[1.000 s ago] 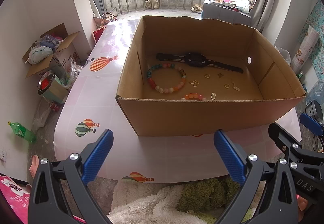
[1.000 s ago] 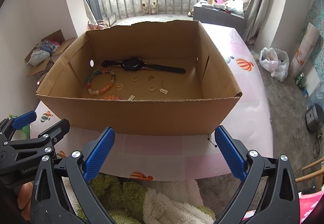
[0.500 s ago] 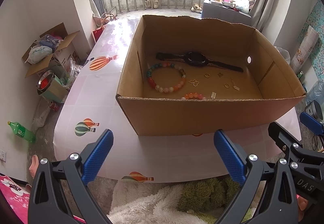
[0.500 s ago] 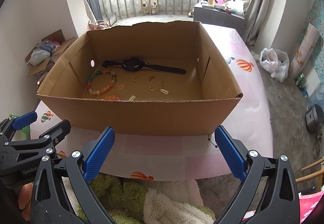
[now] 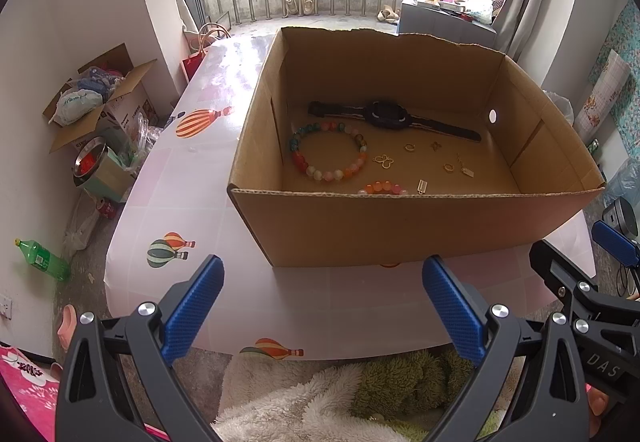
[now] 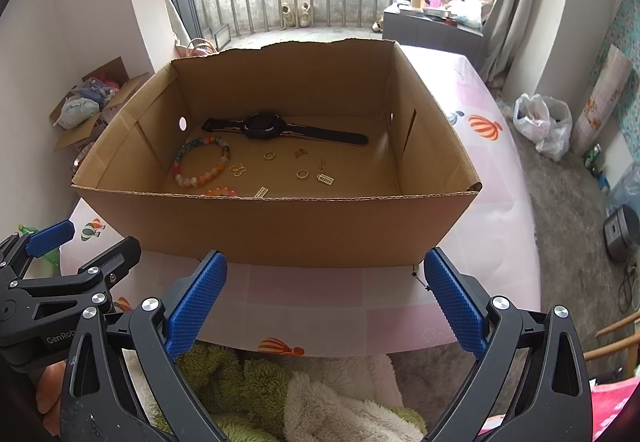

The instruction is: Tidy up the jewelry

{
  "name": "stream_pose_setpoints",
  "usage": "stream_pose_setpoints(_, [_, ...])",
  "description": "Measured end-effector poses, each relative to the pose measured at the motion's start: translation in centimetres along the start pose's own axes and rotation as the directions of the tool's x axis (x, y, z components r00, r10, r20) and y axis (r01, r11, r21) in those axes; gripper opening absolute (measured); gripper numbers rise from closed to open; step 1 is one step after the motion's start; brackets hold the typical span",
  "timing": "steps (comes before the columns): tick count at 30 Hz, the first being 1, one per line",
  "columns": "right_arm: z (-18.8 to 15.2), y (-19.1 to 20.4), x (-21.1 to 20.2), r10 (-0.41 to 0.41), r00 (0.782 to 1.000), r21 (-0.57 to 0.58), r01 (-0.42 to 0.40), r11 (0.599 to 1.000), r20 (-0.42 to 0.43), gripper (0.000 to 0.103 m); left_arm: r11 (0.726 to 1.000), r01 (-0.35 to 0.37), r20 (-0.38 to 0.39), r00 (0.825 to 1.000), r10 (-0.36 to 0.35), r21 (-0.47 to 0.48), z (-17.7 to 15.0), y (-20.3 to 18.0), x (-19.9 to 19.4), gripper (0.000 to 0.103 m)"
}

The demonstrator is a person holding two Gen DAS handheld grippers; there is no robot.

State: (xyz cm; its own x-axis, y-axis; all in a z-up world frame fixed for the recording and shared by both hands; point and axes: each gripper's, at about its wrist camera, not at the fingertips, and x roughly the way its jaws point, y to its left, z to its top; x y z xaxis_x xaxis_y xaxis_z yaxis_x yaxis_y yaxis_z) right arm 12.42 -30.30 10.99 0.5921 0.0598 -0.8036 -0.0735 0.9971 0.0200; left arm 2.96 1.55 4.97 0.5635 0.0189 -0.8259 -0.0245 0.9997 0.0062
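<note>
Cardboard box [image 5: 400,230] on the tabletop [image 5: 208,146] holds a beaded bracelet [image 5: 328,158], with a black watch [image 5: 388,118] behind it. Left gripper [image 5: 320,306] and right gripper [image 6: 324,298] hover spread, empty, before the box.

Both views are taken from the near table edge, facing forward and slightly down into the cardboard box [image 5: 416,230]. The left wrist view is set to the left, so the box's outer left wall and more of the table [image 5: 184,178] on that side are seen. The right wrist view is set to the right, with the table's right side shown. The box interior and the balcony railing [image 6: 288,2] are shared. Each gripper's tip is caught at the other view's edge; spacing is probably close, hard to judge under fisheye distortion.
</note>
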Motion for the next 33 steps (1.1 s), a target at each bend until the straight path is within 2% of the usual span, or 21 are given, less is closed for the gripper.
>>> stream_pose_setpoints(33, [0.04,-0.27,0.18,0.015,1.000,0.007,-0.015,1.000,-0.005,0.095,1.000,-0.004,0.001,1.000,0.004,0.000,-0.06,-0.08,0.05,0.097])
